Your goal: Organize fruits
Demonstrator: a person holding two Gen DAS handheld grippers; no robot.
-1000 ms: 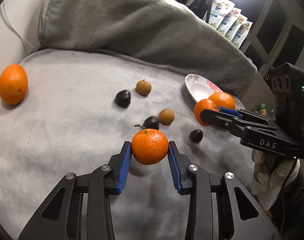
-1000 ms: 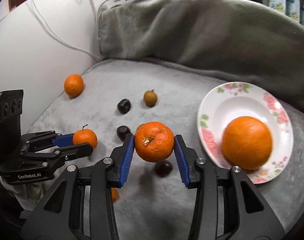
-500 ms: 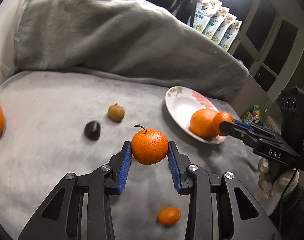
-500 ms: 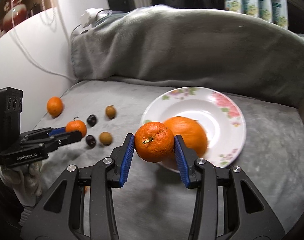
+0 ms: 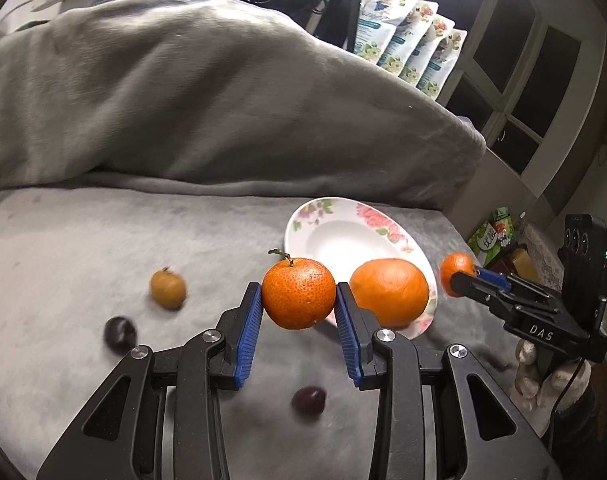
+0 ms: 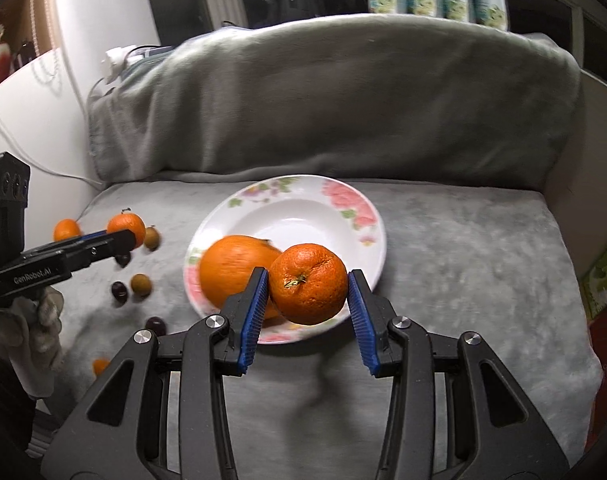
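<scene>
My left gripper (image 5: 298, 306) is shut on a stemmed tangerine (image 5: 298, 292), held above the grey blanket just left of the flowered white plate (image 5: 335, 220). A big orange (image 5: 389, 292) lies in the plate's near part. My right gripper (image 6: 308, 294) is shut on another tangerine (image 6: 308, 284), held over the plate's (image 6: 367, 216) near rim, beside the big orange (image 6: 235, 268). The right gripper also shows in the left wrist view (image 5: 457, 276), the left one in the right wrist view (image 6: 123, 234).
Loose on the blanket lie brown longans (image 5: 167, 289) (image 6: 140, 283), dark plums (image 5: 120, 333) (image 5: 308, 400) (image 6: 156, 325), an orange (image 6: 66, 229) at far left and a small kumquat (image 6: 100, 365). A heaped grey blanket (image 6: 335, 100) rises behind. Packets (image 5: 489, 236) lie past the right edge.
Both grippers have moved right toward the plate with their tangerines. The right gripper's tangerine now hangs over the plate's near rim; the left's has come close beside the plate.
</scene>
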